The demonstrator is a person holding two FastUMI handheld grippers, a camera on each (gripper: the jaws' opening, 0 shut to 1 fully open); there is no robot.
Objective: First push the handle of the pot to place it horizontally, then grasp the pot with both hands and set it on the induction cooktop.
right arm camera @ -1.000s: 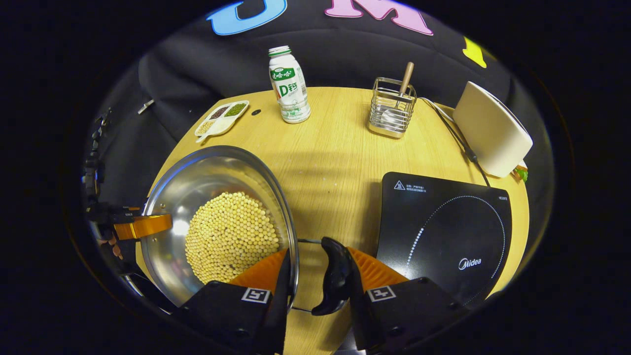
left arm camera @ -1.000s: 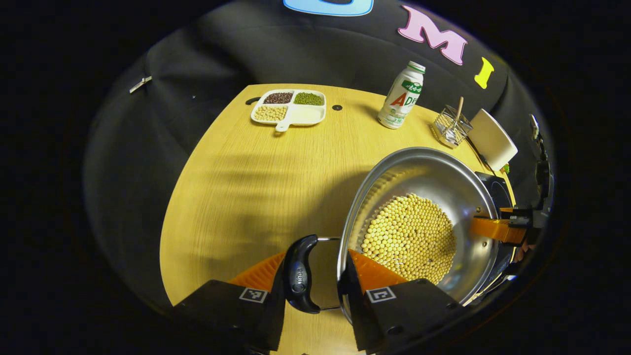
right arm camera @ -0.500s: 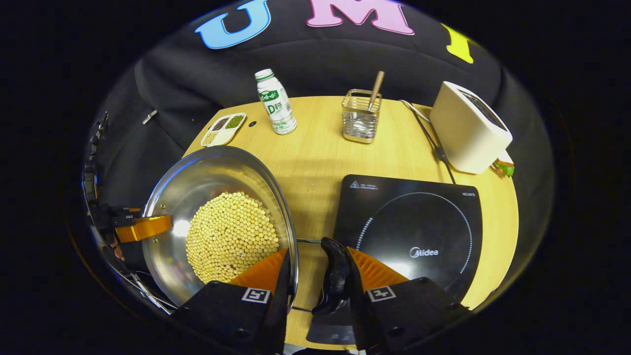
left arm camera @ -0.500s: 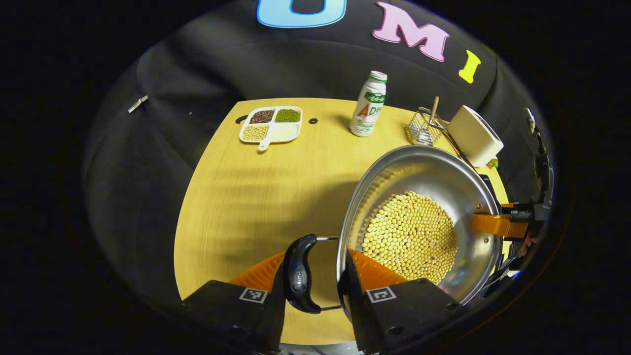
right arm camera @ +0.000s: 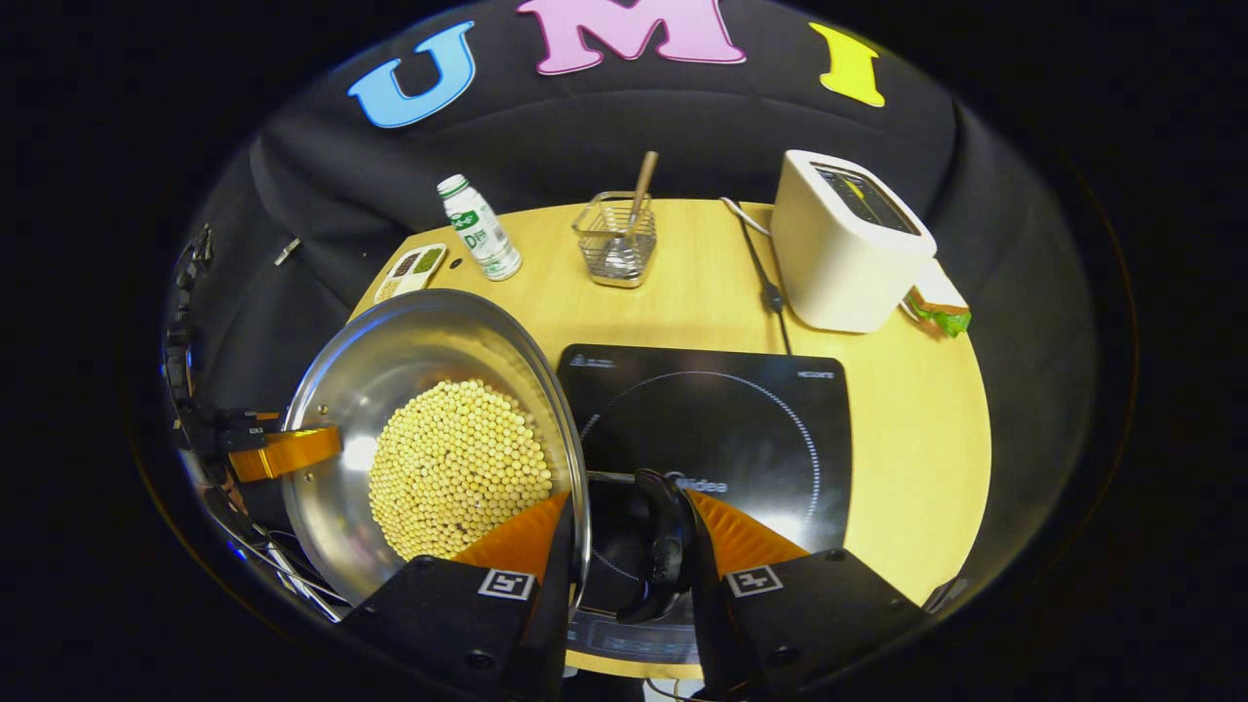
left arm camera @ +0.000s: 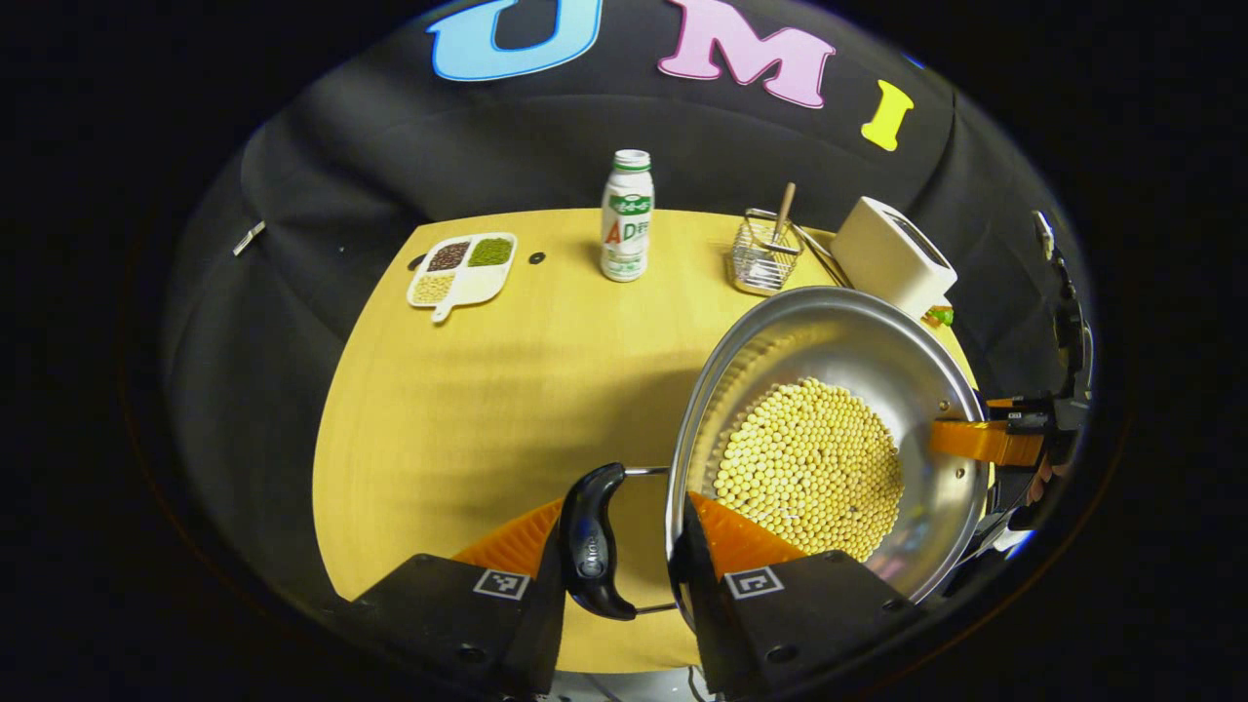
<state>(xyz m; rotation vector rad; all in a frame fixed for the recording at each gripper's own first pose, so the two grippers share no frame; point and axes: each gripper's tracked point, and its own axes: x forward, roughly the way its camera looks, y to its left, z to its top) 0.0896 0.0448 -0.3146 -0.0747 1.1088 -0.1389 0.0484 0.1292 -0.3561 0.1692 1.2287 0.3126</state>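
Note:
The steel pot [left arm camera: 829, 341] holds a heap of yellow beans [left arm camera: 809, 468] and hangs above the table, carried at both sides. My left gripper [left arm camera: 624, 546] is shut on the pot's black side handle [left arm camera: 592, 541], with one finger outside the handle and the other inside the rim. In the right gripper view the pot [right arm camera: 390, 361] is at the left. There my right gripper [right arm camera: 624, 546] is shut on the opposite black handle [right arm camera: 663, 551] in the same way. The black induction cooktop [right arm camera: 741, 419] lies just beneath that handle and to its right.
On the wooden table [left arm camera: 487, 390] stand a divided dish of beans [left arm camera: 463, 273], a white bottle [left arm camera: 626, 216], a wire basket with a wooden-handled utensil [right arm camera: 617, 234] and a white toaster [right arm camera: 843, 244]. A cable [right arm camera: 765, 283] runs beside the toaster, and a sandwich [right arm camera: 938, 302] lies to its right.
Both grippers have carried the pot to the right, still shut on its handles. The cooktop, formerly off to the right, now lies under the pot's right handle.

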